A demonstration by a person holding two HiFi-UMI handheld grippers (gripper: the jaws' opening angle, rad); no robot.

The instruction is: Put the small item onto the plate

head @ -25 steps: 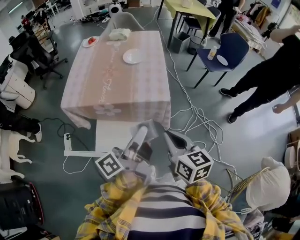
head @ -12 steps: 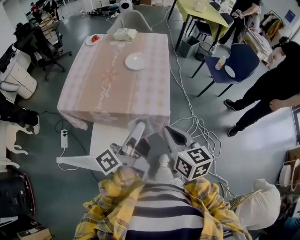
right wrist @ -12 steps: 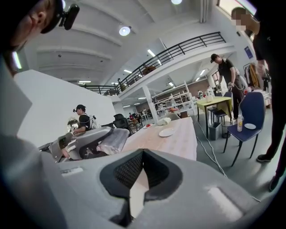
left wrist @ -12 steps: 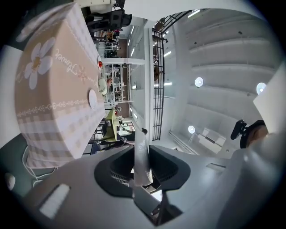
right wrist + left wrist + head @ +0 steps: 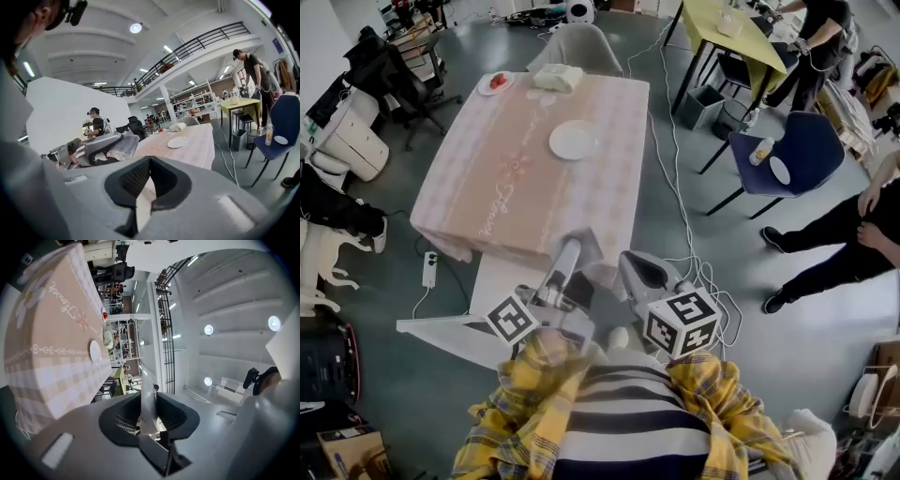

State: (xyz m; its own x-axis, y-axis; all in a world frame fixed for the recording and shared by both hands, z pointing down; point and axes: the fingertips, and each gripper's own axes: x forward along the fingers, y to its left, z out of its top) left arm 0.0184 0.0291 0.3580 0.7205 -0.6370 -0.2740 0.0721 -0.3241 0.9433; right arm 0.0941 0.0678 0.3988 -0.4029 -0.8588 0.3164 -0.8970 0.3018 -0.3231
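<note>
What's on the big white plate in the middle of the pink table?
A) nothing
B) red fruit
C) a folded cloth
A: the white plate is bare; the red item sits on a smaller plate at the far corner, and the folded cloth lies at the far edge.

Surface (image 5: 516, 178): covered with matt pink checked cloth, hanging in soft folds at the near edge.
Plate (image 5: 573, 140): white, smooth, faintly glossy; ceramic or plastic cannot be told.
Left gripper (image 5: 150, 401): matt grey plastic shell, dark ribbed lining in the recess around its jaws.
Pale sheet (image 5: 143, 380): thin, greyish, pinched between the left jaws; film or cloth cannot be told.
Right gripper (image 5: 146, 164): the same matt grey plastic, with black mesh-textured lining; jaws together.
Sleeves (image 5: 511, 422): soft yellow plaid cloth.
Floor (image 5: 703, 216): smooth grey with a dull sheen.
Chair (image 5: 802, 150), right: smooth dark blue moulded seat on thin dark metal legs.
</note>
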